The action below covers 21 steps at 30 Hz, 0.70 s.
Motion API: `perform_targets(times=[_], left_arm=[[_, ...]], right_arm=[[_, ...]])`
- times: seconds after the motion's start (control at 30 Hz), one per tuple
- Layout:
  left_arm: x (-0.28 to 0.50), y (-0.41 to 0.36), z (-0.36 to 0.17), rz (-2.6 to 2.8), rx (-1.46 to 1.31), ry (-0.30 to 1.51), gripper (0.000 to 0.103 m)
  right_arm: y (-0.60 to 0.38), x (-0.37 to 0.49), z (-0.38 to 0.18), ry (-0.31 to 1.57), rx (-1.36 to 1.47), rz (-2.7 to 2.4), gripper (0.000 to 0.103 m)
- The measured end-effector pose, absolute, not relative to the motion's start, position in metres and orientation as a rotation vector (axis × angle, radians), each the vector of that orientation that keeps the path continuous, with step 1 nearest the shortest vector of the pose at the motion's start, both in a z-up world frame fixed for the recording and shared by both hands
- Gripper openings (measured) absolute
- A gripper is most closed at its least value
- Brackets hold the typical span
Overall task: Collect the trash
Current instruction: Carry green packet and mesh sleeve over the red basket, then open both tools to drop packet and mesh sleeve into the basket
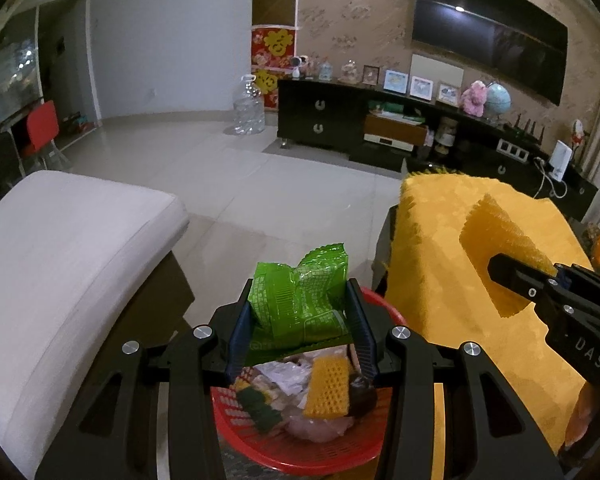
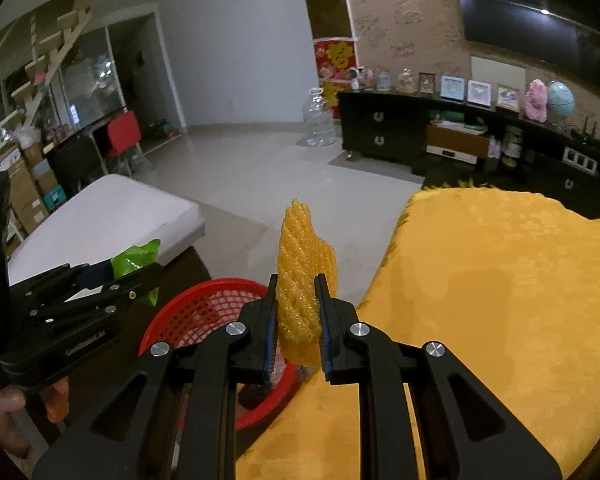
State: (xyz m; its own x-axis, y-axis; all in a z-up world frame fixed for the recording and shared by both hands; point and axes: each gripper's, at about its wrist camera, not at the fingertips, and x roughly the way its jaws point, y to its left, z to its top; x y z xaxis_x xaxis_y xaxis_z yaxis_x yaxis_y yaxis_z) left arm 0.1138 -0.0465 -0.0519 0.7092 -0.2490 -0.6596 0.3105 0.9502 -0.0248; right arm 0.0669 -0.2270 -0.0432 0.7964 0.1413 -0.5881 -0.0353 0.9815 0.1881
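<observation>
Red plastic basket (image 1: 300, 446), already holding wrappers and a yellow foam net, sits at six o'clock. Left gripper (image 1: 298, 320) jaws clamp a green wrapper (image 1: 300, 300) over it; right gripper (image 2: 296, 320) jaws pinch another foam net (image 2: 304, 276) beside it. Both likely drop next. Yellow-clothed desk (image 2: 500, 280) at three o'clock; tiled floor (image 1: 228, 168), dark cabinet (image 1: 340, 120) beyond.

We see a pale glossy tiled floor (image 1: 228, 168), a plain white wall (image 1: 172, 32) and patterned beige wallpaper (image 1: 352, 12) behind a long black low cabinet (image 1: 324, 116); above it hangs a dark flat television (image 1: 488, 36), and a red chair (image 1: 42, 124) stands far left
</observation>
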Motion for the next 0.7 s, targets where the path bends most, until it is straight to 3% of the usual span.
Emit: perform_targets(times=[0.7], left_arm=[[0.136, -0.037, -0.103, -0.267, 0.109, 0.869, 0.042]], right_arm=[[-0.182, 0.099, -0.094, 0.807, 0.196, 0.243, 0.017]])
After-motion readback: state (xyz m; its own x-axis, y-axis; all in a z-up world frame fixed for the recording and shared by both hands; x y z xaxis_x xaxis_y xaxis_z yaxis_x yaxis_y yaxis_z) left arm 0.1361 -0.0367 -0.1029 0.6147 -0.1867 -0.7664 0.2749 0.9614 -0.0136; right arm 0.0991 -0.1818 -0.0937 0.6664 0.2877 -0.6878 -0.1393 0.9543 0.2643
